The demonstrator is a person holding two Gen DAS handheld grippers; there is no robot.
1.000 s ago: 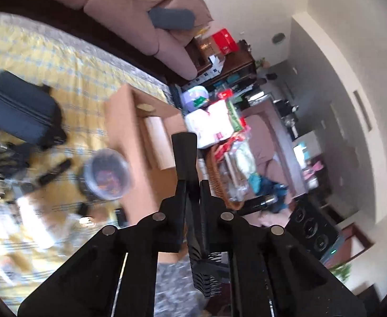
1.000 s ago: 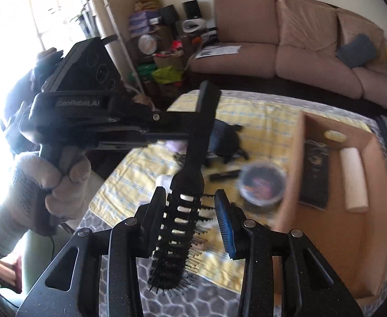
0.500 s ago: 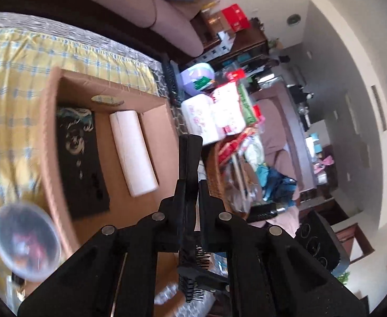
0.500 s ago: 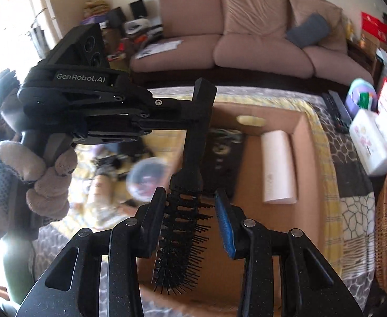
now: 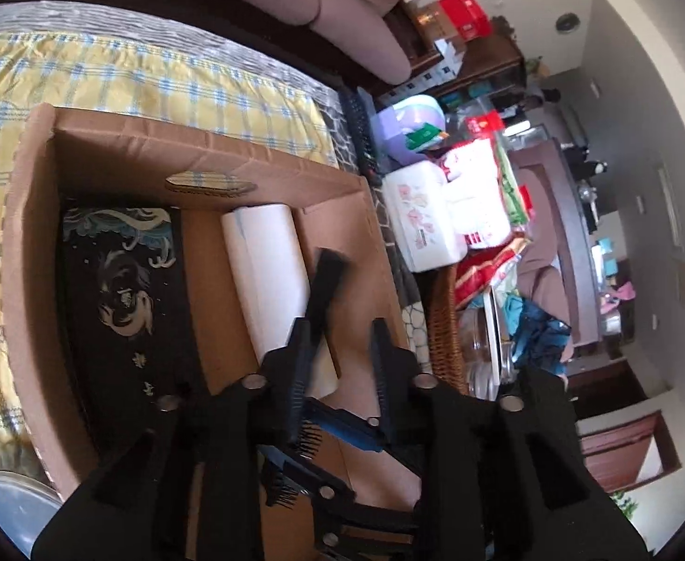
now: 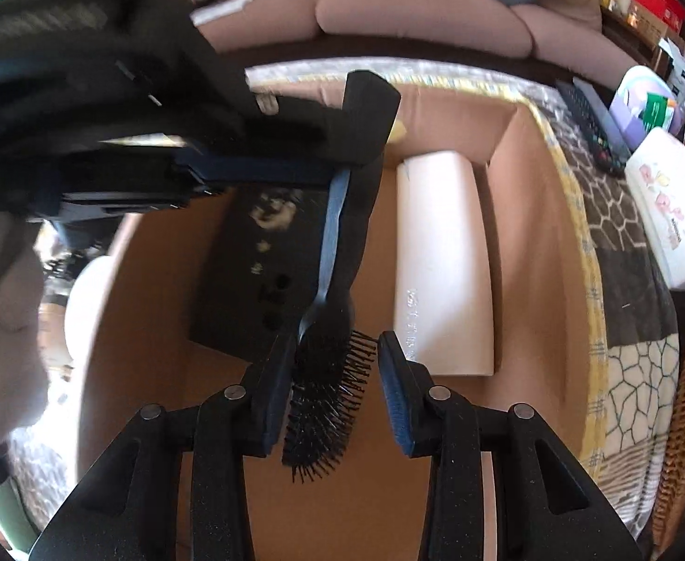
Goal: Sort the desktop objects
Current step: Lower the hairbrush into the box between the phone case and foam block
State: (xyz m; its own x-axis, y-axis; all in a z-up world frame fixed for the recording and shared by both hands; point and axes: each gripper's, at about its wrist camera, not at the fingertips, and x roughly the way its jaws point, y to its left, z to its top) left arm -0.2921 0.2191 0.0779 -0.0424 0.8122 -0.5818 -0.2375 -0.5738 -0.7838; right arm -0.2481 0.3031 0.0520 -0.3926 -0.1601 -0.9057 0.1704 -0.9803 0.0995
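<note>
A black hairbrush (image 6: 328,388) hangs over the open cardboard box (image 6: 520,215). My right gripper (image 6: 337,350) is shut on its bristled head: one pad lies against the back and the bristle tips reach the other. My left gripper (image 5: 341,332) is opening. The brush handle (image 5: 326,280) leans by its left finger with a clear gap to the other. Below the brush, in the box (image 5: 267,168), lie a white roll (image 5: 267,271) and a flat black patterned case (image 5: 118,290). Both also show in the right wrist view, the roll (image 6: 440,262) and the case (image 6: 253,271).
The box stands on a yellow checked cloth (image 5: 132,79). Right of it are a tissue pack (image 5: 422,219), a remote (image 5: 361,131) and a wicker basket (image 5: 440,327). A clear lidded tub (image 5: 6,509) sits at the box's near left corner. A gloved hand (image 6: 1,327) holds the left gripper.
Both grippers carried the hairbrush from over the yellow cloth to over the box and lower into it. The left jaws, shut on the handle before, have parted.
</note>
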